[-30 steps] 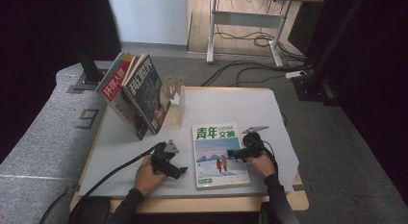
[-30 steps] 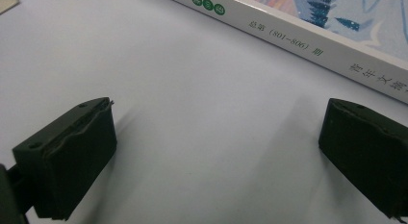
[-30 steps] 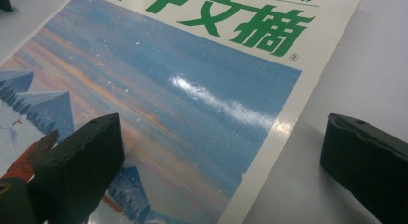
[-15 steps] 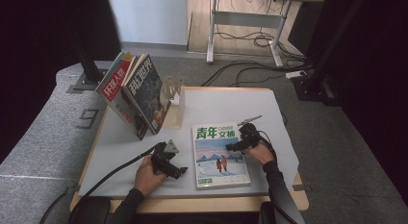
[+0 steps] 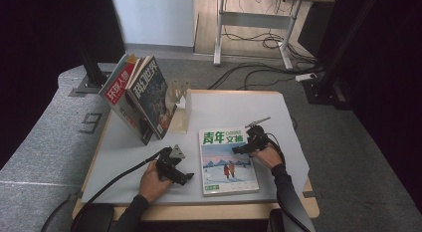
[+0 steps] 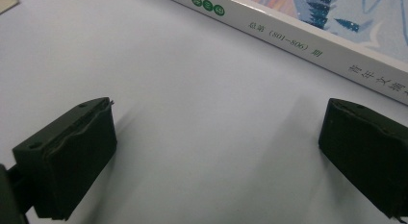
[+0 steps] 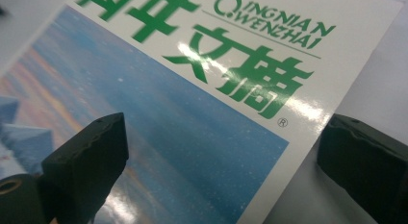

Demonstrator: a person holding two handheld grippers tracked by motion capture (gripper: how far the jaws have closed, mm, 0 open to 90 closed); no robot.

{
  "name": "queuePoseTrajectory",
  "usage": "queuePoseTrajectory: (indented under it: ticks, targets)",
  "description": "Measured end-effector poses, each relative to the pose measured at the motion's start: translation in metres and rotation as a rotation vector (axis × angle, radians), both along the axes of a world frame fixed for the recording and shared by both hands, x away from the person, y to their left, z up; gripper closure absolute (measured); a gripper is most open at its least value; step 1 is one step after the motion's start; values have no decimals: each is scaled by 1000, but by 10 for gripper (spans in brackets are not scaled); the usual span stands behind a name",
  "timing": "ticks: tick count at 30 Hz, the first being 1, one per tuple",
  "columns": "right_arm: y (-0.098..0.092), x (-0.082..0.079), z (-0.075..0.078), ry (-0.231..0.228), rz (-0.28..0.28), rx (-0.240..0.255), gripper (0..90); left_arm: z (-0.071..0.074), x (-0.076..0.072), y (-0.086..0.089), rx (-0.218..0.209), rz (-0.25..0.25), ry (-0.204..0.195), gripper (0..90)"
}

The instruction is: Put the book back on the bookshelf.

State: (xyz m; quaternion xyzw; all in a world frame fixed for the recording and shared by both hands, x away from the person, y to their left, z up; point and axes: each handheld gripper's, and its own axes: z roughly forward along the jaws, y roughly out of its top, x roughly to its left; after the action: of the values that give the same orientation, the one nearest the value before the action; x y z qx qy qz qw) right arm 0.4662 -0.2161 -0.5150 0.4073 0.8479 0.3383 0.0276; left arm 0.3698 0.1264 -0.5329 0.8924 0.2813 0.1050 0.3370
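Right gripper [image 7: 221,152] has advanced over the magazine [image 7: 202,104]; jaws wide apart, straddling its edge, empty. Left gripper [image 6: 216,152] likewise agape, idle. Lower, then pinch squarely.

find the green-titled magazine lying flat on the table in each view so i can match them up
High view: the magazine lies flat at centre-right of the table, between the left gripper and the right gripper.
Left gripper view: its white spine runs across the upper right, beyond the open jaws.
Right gripper view: its cover spreads under the open jaws.
Shared landmark: the green title, at the cover's top in the high view.
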Motion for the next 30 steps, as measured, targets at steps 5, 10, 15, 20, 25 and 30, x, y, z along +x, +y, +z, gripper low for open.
queuePoseTrajectory:
  ticks: [5, 10, 15, 20, 25, 30]
  targets:
    - [-2, -2, 5, -17, 14, 21, 73, 0, 0, 0, 0, 0, 0, 0]
    - [-2, -3, 6, -41, 22, 45, 142, 0, 0, 0, 0, 0, 0, 0]
    - [0, -4, 13, -47, 33, 117, 197, 0, 0, 0, 1, 0, 0, 0]
    - [-5, -6, 11, -37, 28, 100, 277, 0, 0, 0, 1, 0, -1, 0]
    - [-14, -16, 8, -12, 46, 111, 351, 0, 0, 0, 1, 0, -1, 0]
    - [-14, -14, 12, -22, 43, 130, 484, 0, 0, 0, 1, 0, -1, 0]
